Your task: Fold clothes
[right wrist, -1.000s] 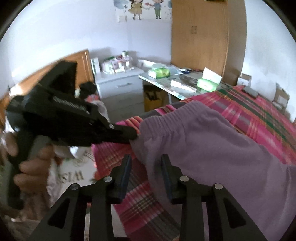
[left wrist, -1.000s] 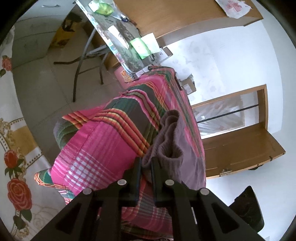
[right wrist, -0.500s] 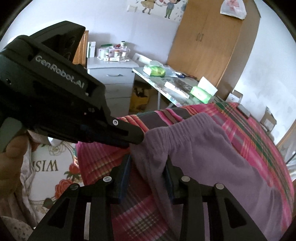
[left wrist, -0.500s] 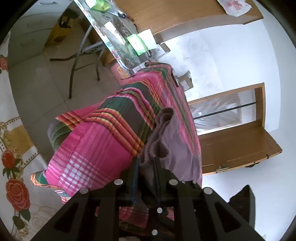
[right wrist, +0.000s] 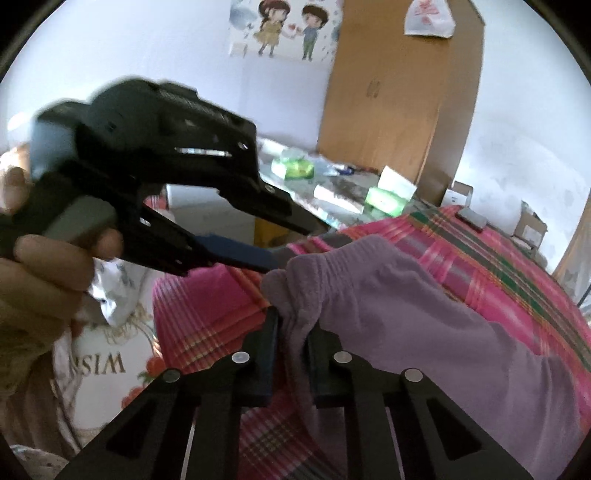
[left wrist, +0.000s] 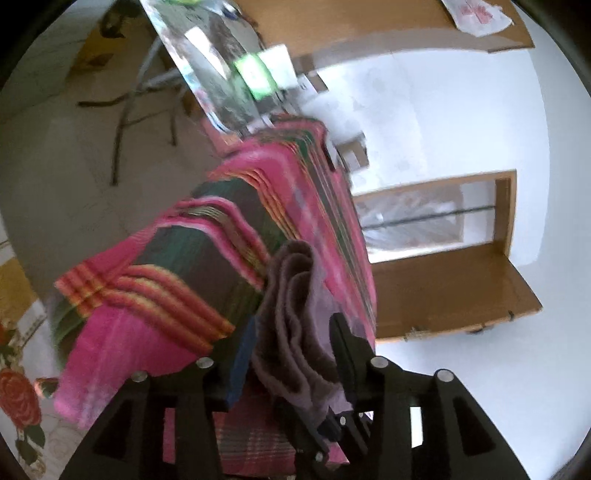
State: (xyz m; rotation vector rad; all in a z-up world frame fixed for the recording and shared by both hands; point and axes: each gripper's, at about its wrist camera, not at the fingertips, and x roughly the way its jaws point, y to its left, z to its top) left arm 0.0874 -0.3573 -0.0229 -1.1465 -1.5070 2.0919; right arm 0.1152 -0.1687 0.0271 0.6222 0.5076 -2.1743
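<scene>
Both grippers at the waistband of the purple trousers [right wrist: 424, 317] on the plaid bedspread [right wrist: 491, 254].
The right gripper [right wrist: 293, 332] pinches the near waistband corner; the left gripper [left wrist: 291, 332] has parted fingers, with bunched cloth lying loosely between them.

A bed is covered with a pink plaid blanket [right wrist: 480, 258] with green and dark stripes. Behind it stands a table [right wrist: 343, 192] with green packets [right wrist: 384, 197] and a white box [right wrist: 397, 181] on it. A wooden wardrobe [right wrist: 402, 92] stands against the wall, with a cartoon poster [right wrist: 284, 29] beside it. A small dark object [right wrist: 472, 218] lies on the blanket. A rose-patterned cloth [left wrist: 18, 398] is at the left.
</scene>
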